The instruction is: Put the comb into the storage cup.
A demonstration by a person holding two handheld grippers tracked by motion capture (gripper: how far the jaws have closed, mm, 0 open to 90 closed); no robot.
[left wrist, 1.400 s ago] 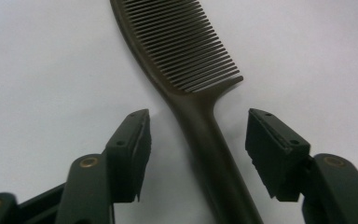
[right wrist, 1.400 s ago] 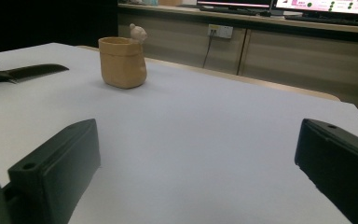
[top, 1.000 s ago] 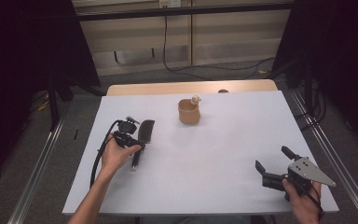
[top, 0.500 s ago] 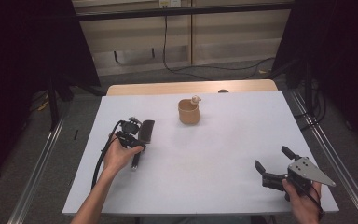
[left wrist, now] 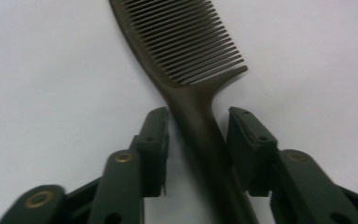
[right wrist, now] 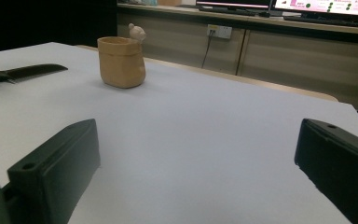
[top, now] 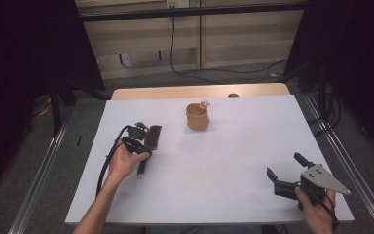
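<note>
A dark brown comb (left wrist: 186, 46) lies flat on the white table (top: 224, 161), left of middle (top: 153, 136). My left gripper (left wrist: 198, 126) straddles its handle. The jaws have just been closing, and a thin gap still shows on each side of the handle, so the pads are not pressing. In the high view a hand holds this gripper (top: 142, 146) down over the comb. My right gripper (top: 285, 165) rests near the front right corner, jaws wide open (right wrist: 198, 130) with nothing between them.
A tan cup (top: 196, 117) with a small pale figure (top: 204, 103) on its rim stands mid-table toward the far edge, also in the right gripper view (right wrist: 120, 63). Metal rails run along both sides of the table. A cabinet and cables stand behind.
The left gripper has settled slightly closer over the comb's handle. The right hand and its gripper have stayed still.
</note>
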